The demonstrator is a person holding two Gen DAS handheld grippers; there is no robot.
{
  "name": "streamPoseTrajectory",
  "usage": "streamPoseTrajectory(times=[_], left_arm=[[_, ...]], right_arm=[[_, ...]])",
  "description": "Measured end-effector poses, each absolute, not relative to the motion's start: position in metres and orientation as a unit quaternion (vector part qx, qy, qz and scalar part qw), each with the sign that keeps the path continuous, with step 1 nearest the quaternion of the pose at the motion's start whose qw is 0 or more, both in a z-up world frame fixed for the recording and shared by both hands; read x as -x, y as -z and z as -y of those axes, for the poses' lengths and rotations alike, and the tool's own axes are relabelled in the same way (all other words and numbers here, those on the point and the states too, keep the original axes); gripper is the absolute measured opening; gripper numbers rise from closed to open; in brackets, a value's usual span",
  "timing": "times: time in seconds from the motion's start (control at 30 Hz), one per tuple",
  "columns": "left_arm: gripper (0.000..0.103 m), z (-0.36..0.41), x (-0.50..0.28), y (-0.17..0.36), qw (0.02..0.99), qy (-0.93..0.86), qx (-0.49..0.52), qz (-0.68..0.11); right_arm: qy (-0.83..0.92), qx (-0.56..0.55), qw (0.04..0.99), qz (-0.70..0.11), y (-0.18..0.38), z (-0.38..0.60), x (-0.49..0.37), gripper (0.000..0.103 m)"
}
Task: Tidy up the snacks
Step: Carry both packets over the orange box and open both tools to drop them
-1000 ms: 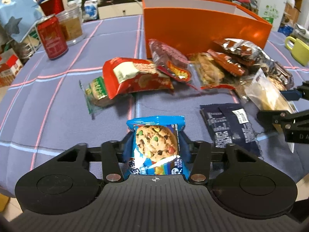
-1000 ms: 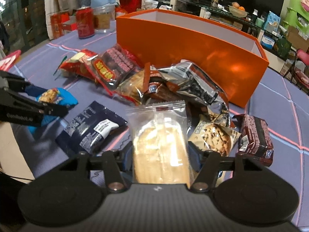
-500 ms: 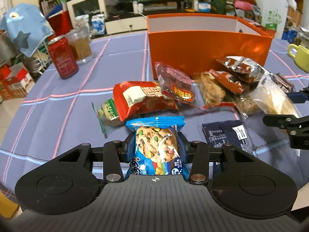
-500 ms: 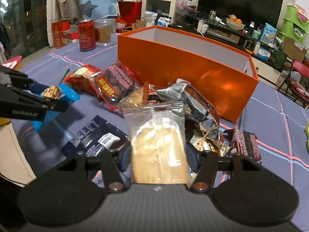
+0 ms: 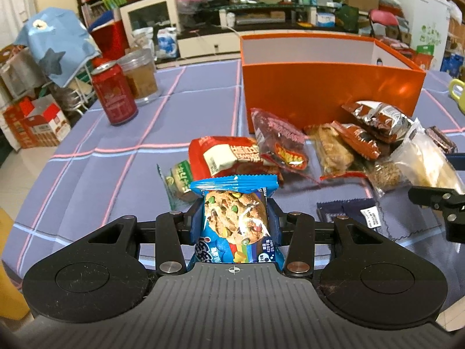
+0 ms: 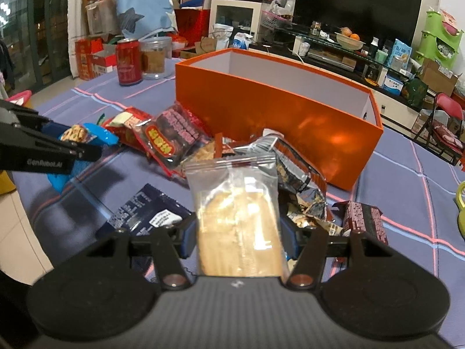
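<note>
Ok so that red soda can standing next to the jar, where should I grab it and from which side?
Take the red soda can around the middle of its round wall, fingers on opposite sides, coming in level from the front. It stands upright, so the wall gives two even curved faces. The jar sits close behind on its right, so keep that finger clear of it; the top rim looks like a poorer hold.

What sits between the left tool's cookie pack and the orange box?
In the left wrist view, a red snack bag and a green packet lie between the cookie pack and orange box.
</note>
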State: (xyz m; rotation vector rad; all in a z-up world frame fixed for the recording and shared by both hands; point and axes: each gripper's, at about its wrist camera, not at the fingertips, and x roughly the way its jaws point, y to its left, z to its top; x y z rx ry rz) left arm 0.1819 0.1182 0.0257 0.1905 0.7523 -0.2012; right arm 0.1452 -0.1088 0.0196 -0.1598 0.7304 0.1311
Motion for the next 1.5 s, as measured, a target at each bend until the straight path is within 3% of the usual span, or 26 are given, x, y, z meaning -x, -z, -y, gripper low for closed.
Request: streamPoseTrajectory(times=[0.23, 0.5, 0.83, 0.93, 1.03, 1.1, 1.2, 1.33, 1.5], left_arm=[[0.026, -0.119, -0.178, -0.033, 0.924, 0.107, -0.076, -0.360], [0.026, -0.119, -0.174, -0.090, 0.942, 0.148, -0.013, -0.301], [0.026, -0.038, -0.293, -0.145, 0.950, 0.166, -0.003, -0.265], [0.034, -0.006, -0.339, -0.135, 0.944, 0.170, -0.019, -0.282], [0.048, -0.009, -0.336, -0.130, 0.949, 0.150, -0.015, -0.278], [0.071, -0.028, -0.317, -0.128, 0.951, 0.158, 0.004, -0.266], [0.073, -0.064, -0.280, -0.115, 0.950, 0.138, 0.017, -0.280], [0.071, -0.099, -0.231, -0.086, 0.941, 0.107, 0.032, -0.320], [0.072, -0.109, -0.184, -0.055, 0.933, 0.098, 0.040, -0.344]], right_arm=[[-0.063, 0.074, 0.932, -0.350, -0.023, 0.109, -0.143, 0.061], [-0.056, 0.051, 0.954, -0.289, -0.059, 0.116, -0.127, 0.060], [-0.015, -0.005, 0.969, -0.247, -0.115, 0.165, -0.227, 0.060], [0.002, 0.002, 0.965, -0.260, -0.118, 0.172, -0.281, 0.062], [0.018, 0.000, 0.962, -0.272, -0.116, 0.179, -0.299, 0.072], [0.015, -0.009, 0.968, -0.252, -0.121, 0.184, -0.279, 0.078], [0.018, 0.004, 0.976, -0.219, -0.116, 0.188, -0.229, 0.088], [0.021, 0.035, 0.974, -0.222, -0.084, 0.199, -0.166, 0.091], [0.070, 0.018, 0.955, -0.288, -0.042, 0.234, -0.150, 0.090]])
